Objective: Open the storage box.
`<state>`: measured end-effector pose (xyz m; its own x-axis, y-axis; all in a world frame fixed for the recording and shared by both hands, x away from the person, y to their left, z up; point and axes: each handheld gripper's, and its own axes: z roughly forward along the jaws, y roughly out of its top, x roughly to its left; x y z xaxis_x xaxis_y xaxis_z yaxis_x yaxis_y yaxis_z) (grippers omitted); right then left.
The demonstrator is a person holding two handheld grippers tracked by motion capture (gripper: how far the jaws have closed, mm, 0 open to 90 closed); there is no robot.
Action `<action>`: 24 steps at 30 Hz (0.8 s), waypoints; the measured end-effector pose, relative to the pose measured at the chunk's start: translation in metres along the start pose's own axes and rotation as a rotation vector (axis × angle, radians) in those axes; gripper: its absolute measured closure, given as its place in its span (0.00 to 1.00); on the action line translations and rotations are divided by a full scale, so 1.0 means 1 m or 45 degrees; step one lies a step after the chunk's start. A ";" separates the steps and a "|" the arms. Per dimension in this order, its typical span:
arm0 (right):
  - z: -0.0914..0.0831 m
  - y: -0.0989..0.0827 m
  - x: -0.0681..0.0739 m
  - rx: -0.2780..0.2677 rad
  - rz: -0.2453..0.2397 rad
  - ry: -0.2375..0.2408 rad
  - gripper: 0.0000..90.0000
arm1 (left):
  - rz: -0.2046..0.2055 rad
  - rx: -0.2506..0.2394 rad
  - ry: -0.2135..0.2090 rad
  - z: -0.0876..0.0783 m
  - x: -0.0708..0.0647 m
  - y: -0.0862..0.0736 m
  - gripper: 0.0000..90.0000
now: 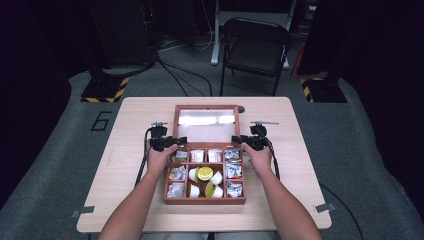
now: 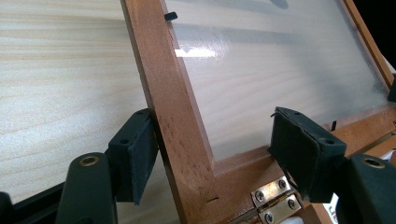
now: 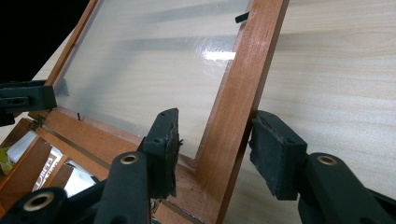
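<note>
Straddling the lid frame (image 2: 180,121), your left gripper (image 2: 212,149) and right gripper (image 3: 215,149) stand open, holding nothing; squeeze unevenly and the lid twists on its hinge (image 2: 275,200).

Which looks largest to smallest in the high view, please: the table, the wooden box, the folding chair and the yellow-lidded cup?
1. table
2. folding chair, though it stands farther off, so its rank against the box is unsure
3. wooden box
4. yellow-lidded cup

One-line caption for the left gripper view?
Open left gripper straddling the wooden side rail of the box lid, near its brass hinge.
</note>
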<state>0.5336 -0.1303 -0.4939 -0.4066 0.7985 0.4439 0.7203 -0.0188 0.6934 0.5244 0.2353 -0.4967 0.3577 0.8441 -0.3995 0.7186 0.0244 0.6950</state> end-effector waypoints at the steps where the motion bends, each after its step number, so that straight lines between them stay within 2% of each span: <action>1: 0.000 0.000 0.000 -0.001 0.002 0.000 0.58 | -0.002 0.000 0.000 0.000 0.000 0.000 0.36; 6: 0.001 0.000 -0.002 0.010 0.033 0.015 0.58 | -0.027 0.015 -0.013 0.001 0.002 0.000 0.35; 19: 0.002 -0.001 -0.005 0.020 0.066 0.033 0.58 | -0.024 0.036 -0.043 0.002 0.006 0.001 0.35; 24: 0.002 -0.001 -0.006 0.027 0.079 0.041 0.58 | -0.038 0.041 -0.057 0.002 0.008 0.001 0.36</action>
<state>0.5364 -0.1337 -0.4986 -0.3782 0.7765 0.5040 0.7562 -0.0549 0.6520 0.5288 0.2406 -0.5003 0.3614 0.8186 -0.4463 0.7481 0.0311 0.6628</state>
